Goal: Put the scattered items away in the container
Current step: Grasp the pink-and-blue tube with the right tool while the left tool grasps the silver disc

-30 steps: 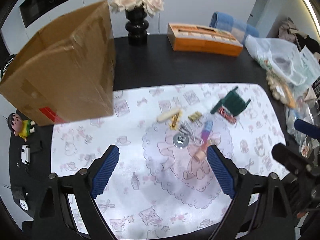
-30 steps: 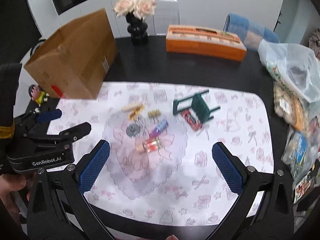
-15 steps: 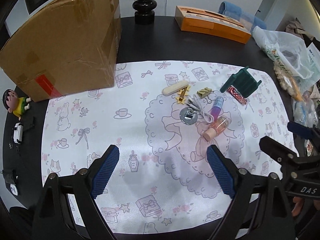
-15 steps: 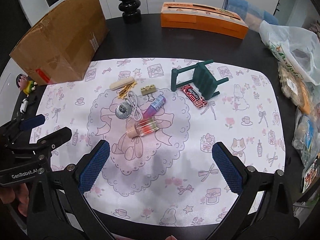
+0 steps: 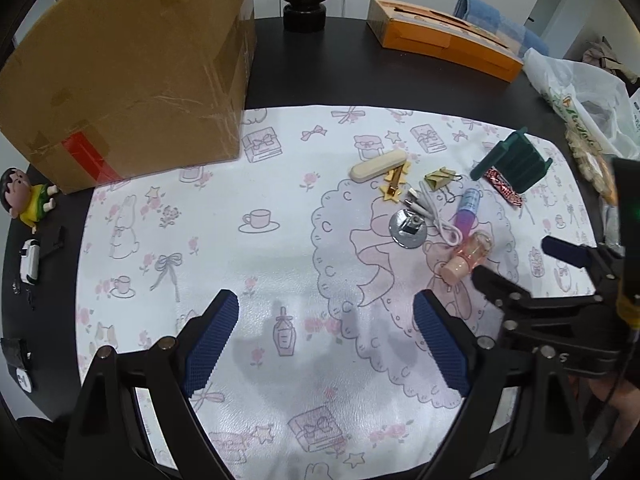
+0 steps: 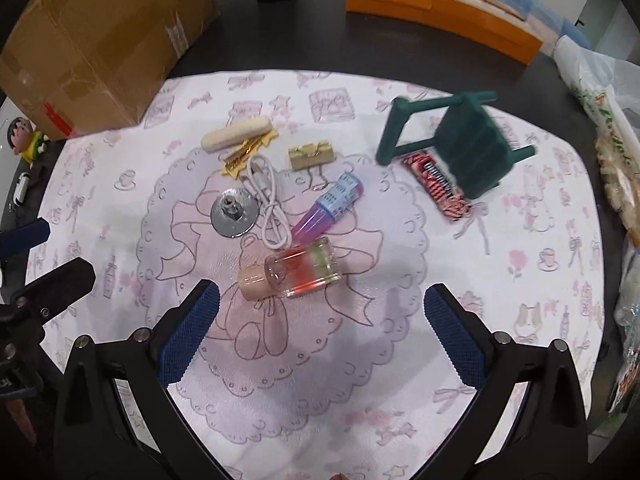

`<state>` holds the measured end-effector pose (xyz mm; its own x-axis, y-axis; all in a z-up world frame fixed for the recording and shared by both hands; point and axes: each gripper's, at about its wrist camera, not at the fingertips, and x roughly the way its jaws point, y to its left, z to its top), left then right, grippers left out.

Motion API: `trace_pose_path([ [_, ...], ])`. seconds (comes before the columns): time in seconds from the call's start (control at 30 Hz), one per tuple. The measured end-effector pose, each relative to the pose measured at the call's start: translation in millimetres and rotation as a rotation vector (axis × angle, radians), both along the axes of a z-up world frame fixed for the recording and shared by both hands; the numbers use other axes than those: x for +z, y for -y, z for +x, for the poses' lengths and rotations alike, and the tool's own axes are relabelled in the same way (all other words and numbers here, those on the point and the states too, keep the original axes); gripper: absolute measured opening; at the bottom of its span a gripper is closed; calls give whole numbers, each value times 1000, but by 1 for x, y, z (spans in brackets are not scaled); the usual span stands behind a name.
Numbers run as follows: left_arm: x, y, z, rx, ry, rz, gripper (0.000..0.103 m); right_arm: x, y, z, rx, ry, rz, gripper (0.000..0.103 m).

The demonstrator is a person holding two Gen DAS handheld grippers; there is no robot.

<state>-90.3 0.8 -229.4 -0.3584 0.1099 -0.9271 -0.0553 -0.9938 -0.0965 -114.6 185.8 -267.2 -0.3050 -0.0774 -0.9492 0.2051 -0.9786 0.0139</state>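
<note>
Small items lie scattered on a pink patterned mat (image 6: 360,380): a clear bottle with a beige cap (image 6: 296,270), a purple tube (image 6: 328,210), a white cable (image 6: 270,204), a round metal disc (image 6: 234,212), a gold clip (image 6: 311,155), a beige stick (image 6: 236,138), a red wrapper (image 6: 438,184) and a green toy chair (image 6: 460,144). A closed cardboard box (image 5: 128,64) stands at the mat's far left corner. My right gripper (image 6: 320,334) is open just short of the bottle. My left gripper (image 5: 326,346) is open over bare mat, with nothing between its fingers.
An orange box (image 5: 444,46), a black vase (image 5: 306,0) and a blue towel (image 5: 496,20) stand at the back. Plastic bags (image 5: 580,92) crowd the right edge. A small figurine (image 5: 28,198) and a white toy (image 5: 30,262) lie on the dark table at left.
Both grippers have dropped lower and moved forward toward the mat. The right one has closed in on the bottle; both have stayed open.
</note>
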Motion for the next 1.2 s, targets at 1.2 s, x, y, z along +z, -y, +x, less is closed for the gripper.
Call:
trace_pose_path([
  [1.2,-55,-73,-64,-138,24,30,65,-14,-66,-15,-163,11,-96,71],
])
